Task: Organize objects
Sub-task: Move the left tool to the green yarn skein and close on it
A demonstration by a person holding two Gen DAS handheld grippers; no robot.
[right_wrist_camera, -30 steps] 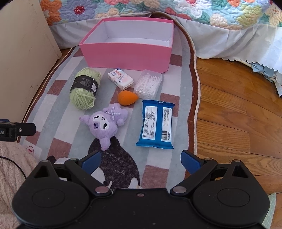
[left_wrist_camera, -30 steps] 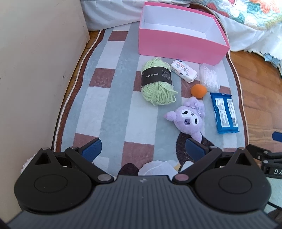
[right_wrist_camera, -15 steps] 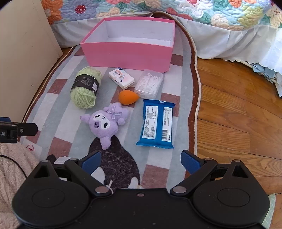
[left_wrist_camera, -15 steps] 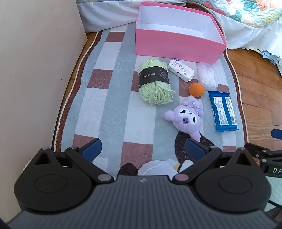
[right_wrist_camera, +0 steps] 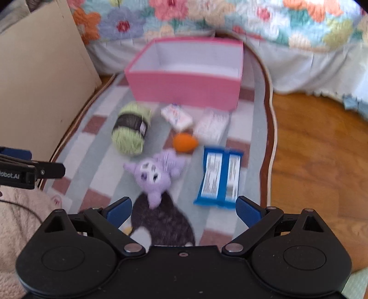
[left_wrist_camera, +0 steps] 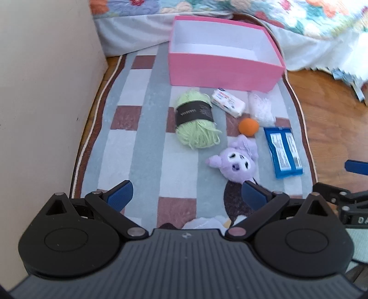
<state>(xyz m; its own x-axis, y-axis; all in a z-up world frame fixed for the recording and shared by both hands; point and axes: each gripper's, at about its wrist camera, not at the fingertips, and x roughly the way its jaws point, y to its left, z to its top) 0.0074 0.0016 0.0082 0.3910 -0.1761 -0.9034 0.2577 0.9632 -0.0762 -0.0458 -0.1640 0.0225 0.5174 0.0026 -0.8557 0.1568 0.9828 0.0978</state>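
An open, empty pink box (left_wrist_camera: 220, 69) (right_wrist_camera: 184, 89) stands at the far end of a checked rug. In front of it lie a green yarn skein (left_wrist_camera: 195, 119) (right_wrist_camera: 131, 131), a small white packet (left_wrist_camera: 227, 102) (right_wrist_camera: 177, 116), a clear plastic box (left_wrist_camera: 262, 107) (right_wrist_camera: 211, 125), an orange egg-shaped sponge (left_wrist_camera: 248, 126) (right_wrist_camera: 185, 142), a purple plush toy (left_wrist_camera: 237, 162) (right_wrist_camera: 154, 172) and a blue wipes pack (left_wrist_camera: 284, 151) (right_wrist_camera: 219, 178). My left gripper (left_wrist_camera: 187, 193) is open and empty, near the rug's front. My right gripper (right_wrist_camera: 184, 210) is open and empty, just short of the plush toy.
A beige panel (left_wrist_camera: 46, 92) walls the left side. A bed with a floral quilt (right_wrist_camera: 207, 20) runs behind the box. Wooden floor (right_wrist_camera: 322, 149) lies right of the rug (left_wrist_camera: 147, 128). The right gripper's body shows at the left wrist view's right edge (left_wrist_camera: 345, 200).
Both views have tilted up and pushed forward. The objects sit lower in frame and more of the bed shows. The right wrist view is now blurred by motion. Nothing was grasped.
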